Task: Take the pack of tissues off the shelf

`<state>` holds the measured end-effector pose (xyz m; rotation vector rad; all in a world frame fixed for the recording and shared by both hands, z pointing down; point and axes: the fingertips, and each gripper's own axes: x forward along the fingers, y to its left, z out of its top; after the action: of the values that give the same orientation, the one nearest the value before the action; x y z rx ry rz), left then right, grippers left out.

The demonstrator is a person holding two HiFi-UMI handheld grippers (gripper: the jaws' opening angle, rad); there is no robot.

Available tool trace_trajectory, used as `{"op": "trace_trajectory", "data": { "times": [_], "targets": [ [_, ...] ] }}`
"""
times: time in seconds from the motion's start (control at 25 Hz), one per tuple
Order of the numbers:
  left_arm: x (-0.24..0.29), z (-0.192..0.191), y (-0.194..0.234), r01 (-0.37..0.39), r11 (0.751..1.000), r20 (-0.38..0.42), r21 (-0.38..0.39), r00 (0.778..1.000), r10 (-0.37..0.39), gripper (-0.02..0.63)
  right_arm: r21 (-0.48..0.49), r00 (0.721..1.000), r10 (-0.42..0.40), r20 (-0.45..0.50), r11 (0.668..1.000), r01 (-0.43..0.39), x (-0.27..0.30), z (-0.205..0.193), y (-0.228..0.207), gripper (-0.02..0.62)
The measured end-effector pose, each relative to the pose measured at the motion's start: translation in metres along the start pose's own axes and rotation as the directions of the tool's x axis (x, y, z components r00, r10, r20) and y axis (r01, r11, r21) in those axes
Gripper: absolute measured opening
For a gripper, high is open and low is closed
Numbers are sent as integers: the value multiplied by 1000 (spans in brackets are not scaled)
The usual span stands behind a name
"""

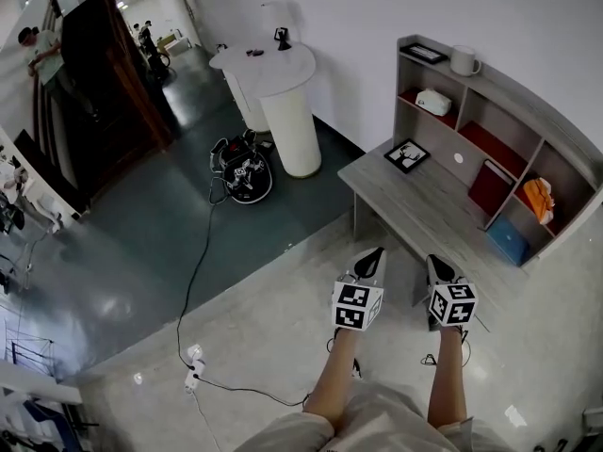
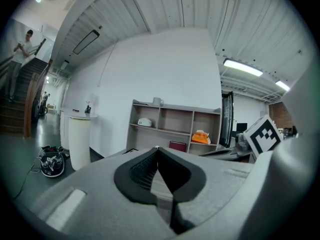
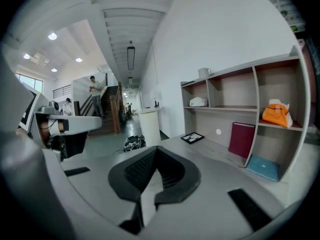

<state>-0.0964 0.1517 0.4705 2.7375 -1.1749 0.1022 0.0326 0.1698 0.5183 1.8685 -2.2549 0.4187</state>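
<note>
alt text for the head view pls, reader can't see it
Seen from above, the person's left gripper and right gripper, both shut and empty, point side by side toward a grey desk backed by a shelf. A white pack of tissues lies in an upper compartment, well beyond both grippers, below a white mug on the shelf's top.

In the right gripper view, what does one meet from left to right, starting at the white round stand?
white round stand → picture frame lying on the desk → dark red book → orange object on the shelf
</note>
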Motion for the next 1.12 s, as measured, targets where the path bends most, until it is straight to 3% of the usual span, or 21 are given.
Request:
{"op": "trace_trajectory", "data": {
  "times": [0.08,0.24,0.84,1.12],
  "targets": [
    [4,-4,7,8,1000,-7,13,1000,-8,9,19,1000,5,1,1000,-5,10,-3,1,15],
    [-2,-14,30,1,993,-69,119,998,8,9,82,999,-8,32,997,5,22,-1,9,15],
    [13,-29,76,13,997,-100,74,995,-5,9,141,1000,-12,14,990,10,61,-9,10,15],
    [41,-19,99,10,998,-90,57,996,-4,9,164,1000,-14,28,986,9,90,11,-1,15]
  ]
}}
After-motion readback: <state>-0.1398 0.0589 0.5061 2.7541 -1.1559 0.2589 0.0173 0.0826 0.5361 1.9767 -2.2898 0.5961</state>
